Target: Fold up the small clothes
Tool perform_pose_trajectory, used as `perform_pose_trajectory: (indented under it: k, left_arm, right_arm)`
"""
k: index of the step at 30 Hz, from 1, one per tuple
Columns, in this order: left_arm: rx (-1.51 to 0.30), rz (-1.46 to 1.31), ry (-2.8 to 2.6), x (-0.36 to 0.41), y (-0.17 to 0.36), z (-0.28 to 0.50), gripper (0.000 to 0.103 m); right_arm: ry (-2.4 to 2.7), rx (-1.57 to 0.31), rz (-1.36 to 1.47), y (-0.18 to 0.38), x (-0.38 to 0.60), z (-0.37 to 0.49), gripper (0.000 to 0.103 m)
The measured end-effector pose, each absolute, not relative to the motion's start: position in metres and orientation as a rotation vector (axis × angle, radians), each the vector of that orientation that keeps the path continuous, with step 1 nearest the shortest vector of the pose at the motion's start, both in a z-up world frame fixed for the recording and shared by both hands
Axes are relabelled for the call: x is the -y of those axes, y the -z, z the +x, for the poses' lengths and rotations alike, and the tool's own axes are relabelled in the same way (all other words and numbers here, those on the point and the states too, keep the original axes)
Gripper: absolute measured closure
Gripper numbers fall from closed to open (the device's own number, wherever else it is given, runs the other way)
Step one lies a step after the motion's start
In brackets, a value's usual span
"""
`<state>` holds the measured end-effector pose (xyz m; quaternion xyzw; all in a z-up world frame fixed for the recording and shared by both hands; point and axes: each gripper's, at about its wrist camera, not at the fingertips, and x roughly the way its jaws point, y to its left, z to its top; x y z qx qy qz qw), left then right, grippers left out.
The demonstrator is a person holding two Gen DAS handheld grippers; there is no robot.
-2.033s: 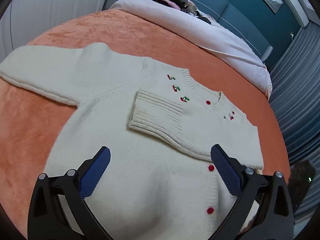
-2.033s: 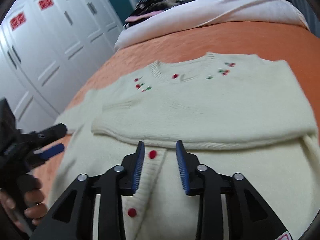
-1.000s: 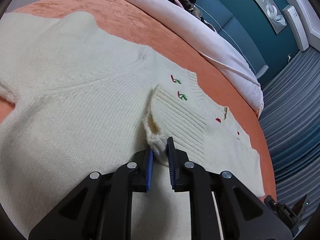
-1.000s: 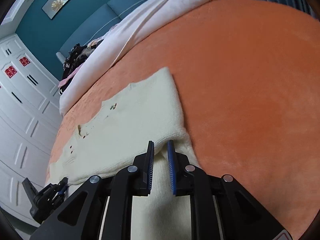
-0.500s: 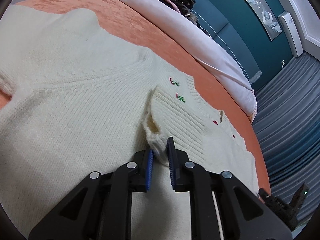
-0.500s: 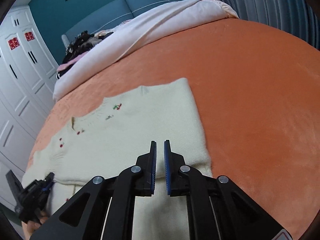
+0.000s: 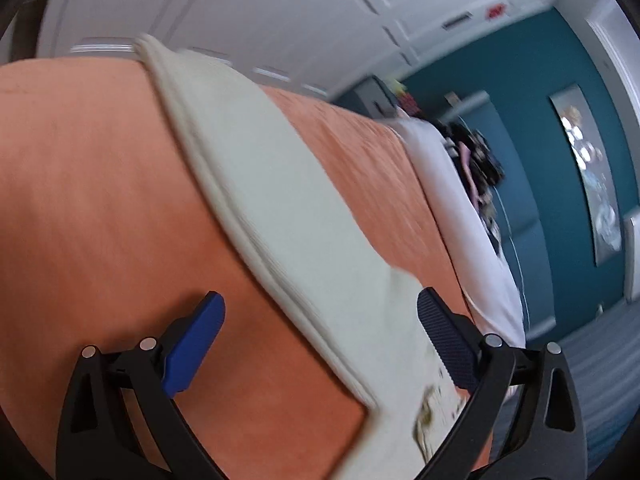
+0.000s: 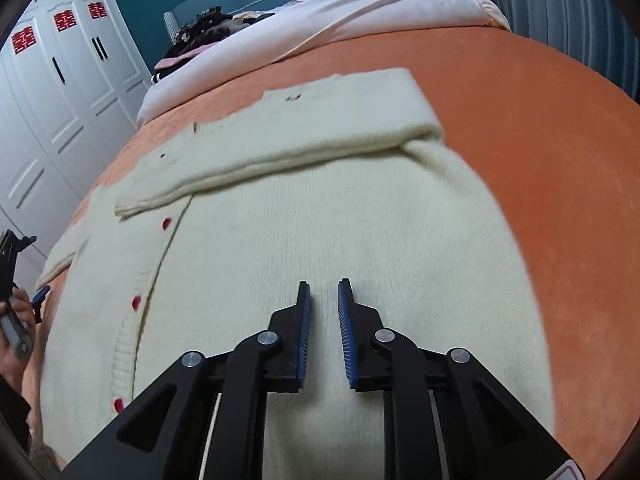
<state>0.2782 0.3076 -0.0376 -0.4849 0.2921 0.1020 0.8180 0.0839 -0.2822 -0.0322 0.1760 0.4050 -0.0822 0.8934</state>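
Observation:
A cream knit cardigan (image 8: pixel 320 220) with red buttons (image 8: pixel 136 301) lies flat on the orange blanket (image 8: pixel 540 120). One sleeve (image 8: pixel 280 152) is folded across its chest. My right gripper (image 8: pixel 323 296) hovers over the cardigan's lower body, its jaws opening to a narrow gap with nothing between them. In the blurred left wrist view the other sleeve (image 7: pixel 272 184) runs stretched out over the blanket (image 7: pixel 100 200). My left gripper (image 7: pixel 320 316) is above that sleeve, jaws opening wide, with the knit under the gap and the pads not pressing it.
A person's hand (image 8: pixel 16 340) holds the left tool at the bed's left edge. White wardrobe doors (image 8: pixel 60 100) stand to the left. A white duvet (image 8: pixel 360 12) and a pile of dark clothes (image 8: pixel 208 28) lie by the teal headboard. Curtains (image 8: pixel 560 4) hang on the right.
My left gripper let go of the folded sleeve's cuff, opened wide and swung left over the outstretched sleeve. My right gripper moved over the cardigan's body and its jaws parted a little.

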Motion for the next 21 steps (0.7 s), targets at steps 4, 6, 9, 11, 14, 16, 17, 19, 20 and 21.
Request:
perform_pose_trajectory:
  k: [4,6,9,11,14,16,17,19,20,21]
  left_arm:
    - [-0.557,-1.124,-0.353,-0.38,0.041,0.292,0.009]
    - [-0.576,-1.069,-0.371,-0.387,0.039,0.309,0.019]
    - [-0.684,-1.023,-0.364,-0.386,0.045,0.335,0.085]
    - [-0.671,-0.977,-0.345,-0.376,0.028,0.341,0.093]
    - [-0.563,-0.879,-0.204,-0.341,-0.025,0.337,0.094]
    - [-0.511,-0.789,-0.056,-0.29,-0.069,0.336,0.094]
    - [-0.491,-0.736,0.033,-0.256,-0.09,0.334,0.094]
    - [-0.477,-0.627,0.212,-0.18,-0.119,0.326,0.093]
    - [-0.486,-0.579,0.293,-0.141,-0.126,0.32,0.092]
    - [-0.516,-0.532,0.378,-0.097,-0.124,0.313,0.089]
  right_arm:
    - [0.163,-0.851,0.348,0.037,0.28,0.086,0.078]
    - [0.153,-0.848,0.368,0.038,0.284,0.084,0.078]
    - [0.139,-0.842,0.397,0.04,0.288,0.082,0.078]
    - [0.134,-0.84,0.407,0.041,0.29,0.081,0.078]
    - [0.122,-0.836,0.424,0.042,0.292,0.08,0.077]
    - [0.112,-0.829,0.442,0.044,0.295,0.079,0.077]
    - [0.107,-0.826,0.45,0.044,0.296,0.078,0.077]
    - [0.099,-0.82,0.466,0.044,0.298,0.078,0.077]
    - [0.094,-0.817,0.476,0.044,0.299,0.077,0.077]
    - [0.089,-0.815,0.483,0.044,0.3,0.077,0.077]
